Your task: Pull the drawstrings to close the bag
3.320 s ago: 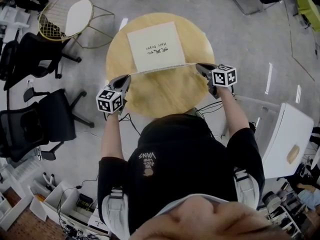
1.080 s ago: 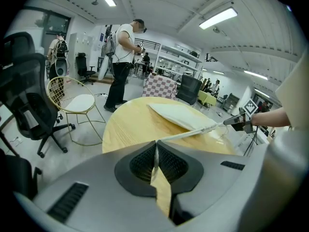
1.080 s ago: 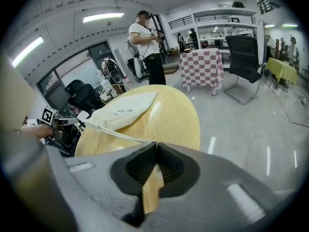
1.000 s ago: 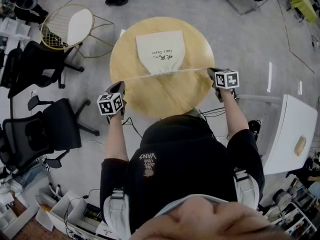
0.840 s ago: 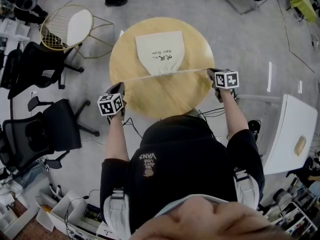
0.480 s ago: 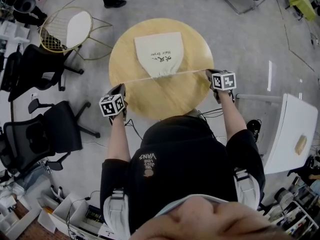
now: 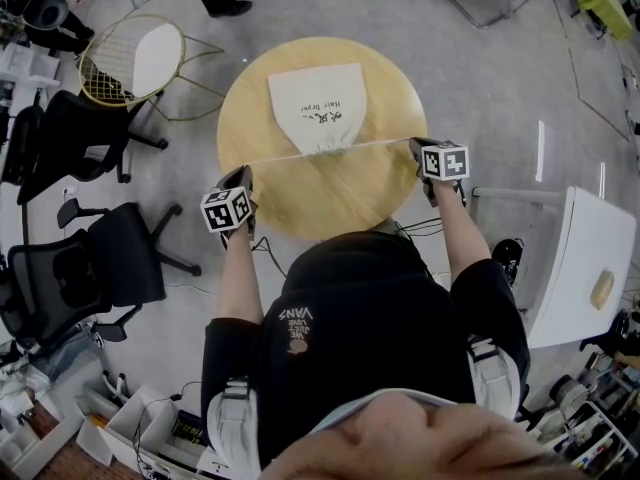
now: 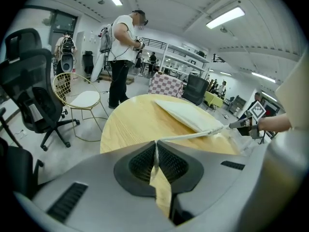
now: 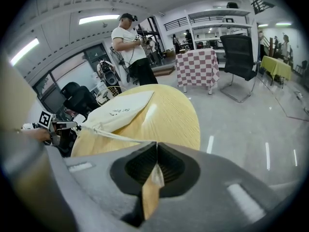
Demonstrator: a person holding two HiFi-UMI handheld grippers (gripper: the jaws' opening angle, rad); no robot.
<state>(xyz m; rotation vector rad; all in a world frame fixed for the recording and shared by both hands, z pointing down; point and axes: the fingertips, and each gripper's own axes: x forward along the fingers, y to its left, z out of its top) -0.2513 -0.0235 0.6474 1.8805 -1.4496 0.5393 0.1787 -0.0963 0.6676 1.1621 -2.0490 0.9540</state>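
A cream drawstring bag (image 7: 318, 103) lies flat on the round wooden table (image 7: 330, 193), its near mouth gathered into a narrow bunch. The drawstring (image 7: 280, 155) runs taut from the mouth to both sides. My left gripper (image 7: 243, 173) sits past the table's left edge, shut on the left cord end (image 8: 188, 136). My right gripper (image 7: 413, 144) is at the right edge; its jaws are starting to open, with the right cord (image 9: 120, 136) still pinched between the pads. The left gripper (image 8: 155, 144) and right gripper (image 9: 156, 145) each show the cord running into closed jaws.
A gold wire chair (image 7: 135, 48) stands to the table's far left, with black office chairs (image 7: 90, 258) on the left. A white table (image 7: 580, 268) stands at right. A person (image 8: 123, 57) stands beyond the table. A checkered table (image 9: 195, 66) is further off.
Since the earliest frame the bag's mouth has drawn in from a wide flat edge to a narrow bunch. Over the last second the grippers and cord have barely shifted.
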